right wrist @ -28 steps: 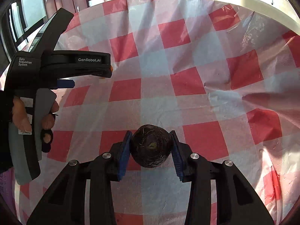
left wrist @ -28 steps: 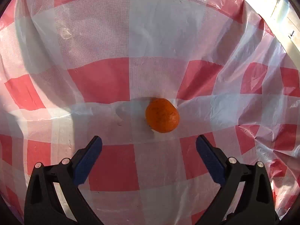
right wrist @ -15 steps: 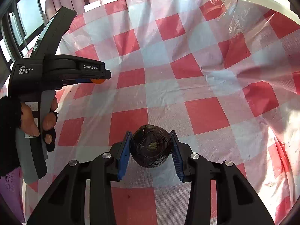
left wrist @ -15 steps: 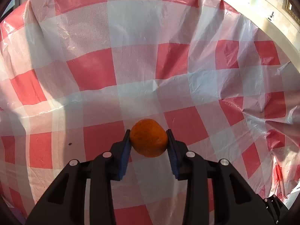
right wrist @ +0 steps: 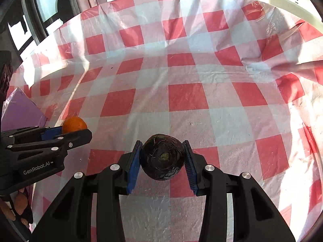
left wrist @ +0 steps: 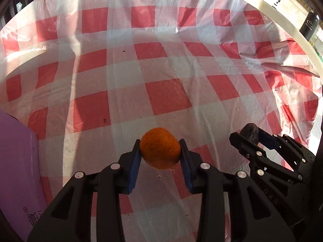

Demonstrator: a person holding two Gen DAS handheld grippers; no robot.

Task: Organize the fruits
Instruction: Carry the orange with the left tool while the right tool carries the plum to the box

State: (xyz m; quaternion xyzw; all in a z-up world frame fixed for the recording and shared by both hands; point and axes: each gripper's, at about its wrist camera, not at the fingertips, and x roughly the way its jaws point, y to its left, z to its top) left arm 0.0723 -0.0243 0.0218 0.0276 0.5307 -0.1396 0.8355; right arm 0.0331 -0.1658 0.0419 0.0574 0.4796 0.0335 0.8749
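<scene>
The orange (left wrist: 160, 151), low centre in my left view, sits clamped between my left gripper (left wrist: 160, 153) pads while my right gripper (right wrist: 163, 157) pinches the dark fruit (right wrist: 163, 156), both lifted clear of the checked cloth (left wrist: 161, 60), probably for sorting.

Left gripper (left wrist: 160, 154) clamped on the orange (left wrist: 160, 151), right gripper (right wrist: 163, 157) gripping a dark fruit (right wrist: 163, 156) (side by side)

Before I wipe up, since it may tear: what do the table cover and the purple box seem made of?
Table cover: thin plastic film, it seems, semi-glossy; it crinkles and glints in the sun. Purple box: probably matte cardboard, flat-sided with small print, though only part shows.
</scene>
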